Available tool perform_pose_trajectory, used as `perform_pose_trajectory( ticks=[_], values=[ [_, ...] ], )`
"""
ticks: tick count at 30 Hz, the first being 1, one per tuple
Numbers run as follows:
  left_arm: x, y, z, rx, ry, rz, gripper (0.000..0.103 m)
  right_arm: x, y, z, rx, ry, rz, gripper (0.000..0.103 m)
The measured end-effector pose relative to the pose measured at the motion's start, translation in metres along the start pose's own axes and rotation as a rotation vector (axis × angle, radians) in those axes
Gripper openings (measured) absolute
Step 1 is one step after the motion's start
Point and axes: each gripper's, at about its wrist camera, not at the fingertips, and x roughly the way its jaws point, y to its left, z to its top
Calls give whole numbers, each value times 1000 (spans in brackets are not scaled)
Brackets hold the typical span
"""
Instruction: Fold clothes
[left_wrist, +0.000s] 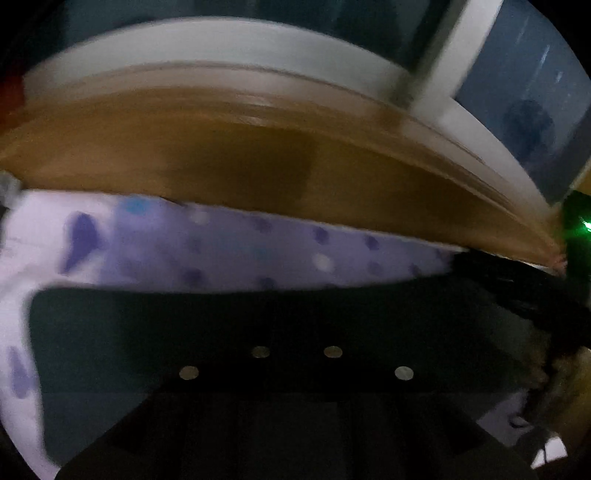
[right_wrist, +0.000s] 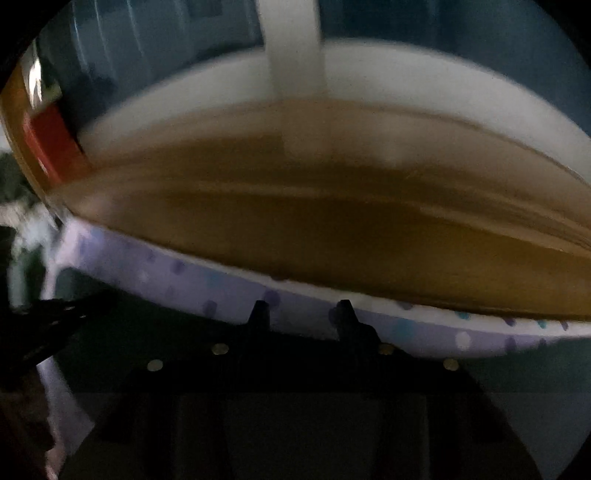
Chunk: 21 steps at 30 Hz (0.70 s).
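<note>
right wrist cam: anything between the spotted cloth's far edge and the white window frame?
Only bare wooden tabletop lies between the lilac spotted cloth and the white window frame. The right wrist view shows it, blurred; the left wrist view agrees.

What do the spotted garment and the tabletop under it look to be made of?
Spotted garment: looks like soft woven or knit fabric, matte lilac with purple, blue and white dots; it drapes with a thin edge. Tabletop: seems wood or wood-look laminate, brown with faint grain streaks and a slight sheen; blur leaves it open.
</note>
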Motion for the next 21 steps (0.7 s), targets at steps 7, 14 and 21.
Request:
perform_pose_trajectory(
  ticks=[7,14,21],
  values=[
    [-1,12,-7,16,-5,32,23,-14,41,-54,-138,117,89,39],
    [-14,23,-1,-85,-4,47,16,5,61,-30,-155,95,9,49],
    [-73,-17,-50,-53,-8,-29,26,-108,26,-79,-90,-12,75,51]
  ],
)
